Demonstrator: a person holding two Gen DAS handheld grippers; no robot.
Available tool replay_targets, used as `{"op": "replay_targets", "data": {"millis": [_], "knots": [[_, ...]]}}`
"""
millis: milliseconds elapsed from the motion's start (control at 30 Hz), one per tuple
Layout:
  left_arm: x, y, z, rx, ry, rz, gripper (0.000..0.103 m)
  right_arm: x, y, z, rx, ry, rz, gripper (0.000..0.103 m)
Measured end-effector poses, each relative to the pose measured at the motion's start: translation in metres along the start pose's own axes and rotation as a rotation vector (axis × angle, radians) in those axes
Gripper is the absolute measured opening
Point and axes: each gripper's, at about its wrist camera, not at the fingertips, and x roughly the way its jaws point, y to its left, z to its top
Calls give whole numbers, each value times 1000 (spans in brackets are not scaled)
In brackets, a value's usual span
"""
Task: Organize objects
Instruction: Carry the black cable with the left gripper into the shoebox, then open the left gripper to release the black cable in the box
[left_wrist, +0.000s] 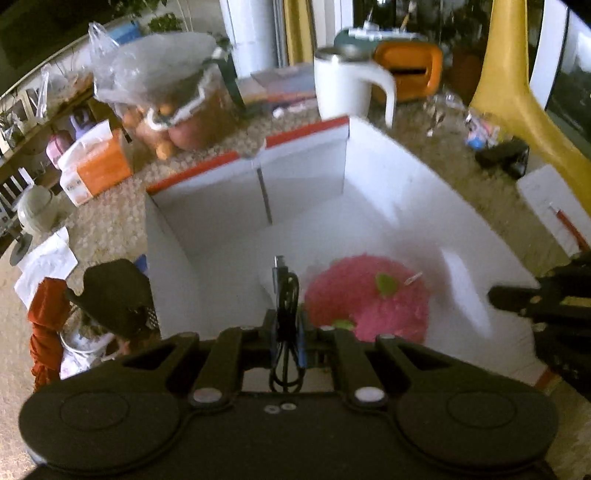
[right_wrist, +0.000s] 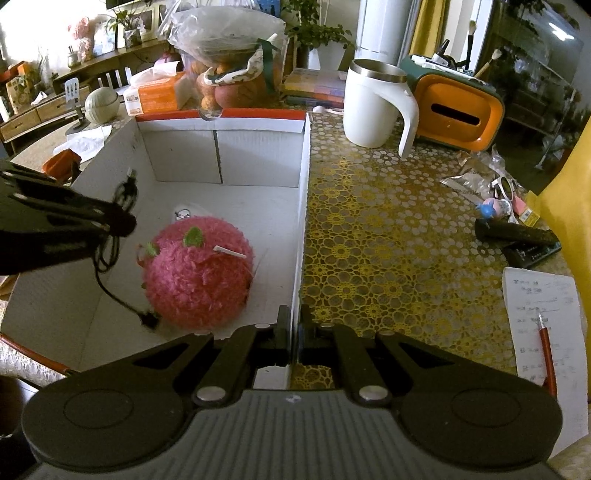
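A white cardboard box (right_wrist: 258, 155) with a red top edge stands open on the table; it also shows in the left wrist view (left_wrist: 388, 177). A pink fluffy ball (right_wrist: 197, 280) with green leaves lies on its floor, also in the left wrist view (left_wrist: 369, 299). My left gripper (left_wrist: 287, 325) is shut on a coiled black USB cable (left_wrist: 286, 291) and holds it over the box; from the right wrist view the gripper (right_wrist: 122, 218) hangs at the left with the cable (right_wrist: 110, 258) dangling down. My right gripper (right_wrist: 294, 328) is shut on the box's right wall (right_wrist: 301, 221).
On the patterned tablecloth right of the box: a white mug (right_wrist: 373, 105), an orange and green container (right_wrist: 458, 110), a black cylinder (right_wrist: 517, 234), small toys, and paper with a red pen (right_wrist: 546, 347). Behind the box are a bag of fruit (right_wrist: 229, 74) and a tissue pack (right_wrist: 155, 92).
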Motion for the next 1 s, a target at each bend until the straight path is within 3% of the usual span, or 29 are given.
{"op": "replay_targets", "data": {"millis": [200,400,533,1000], "knots": [[17,-5,2,35,72,25,8,0,0,0,1,-1,1,3],[22,-8,-1,56,89,23,8,0,0,0,0,0,0,3],[25,-5,-2,43,103,12,14,0,0,0,0,0,0,3],[4,3,-3,-8,30,-65,20,0,1,0,-1,0,-4,3]]}}
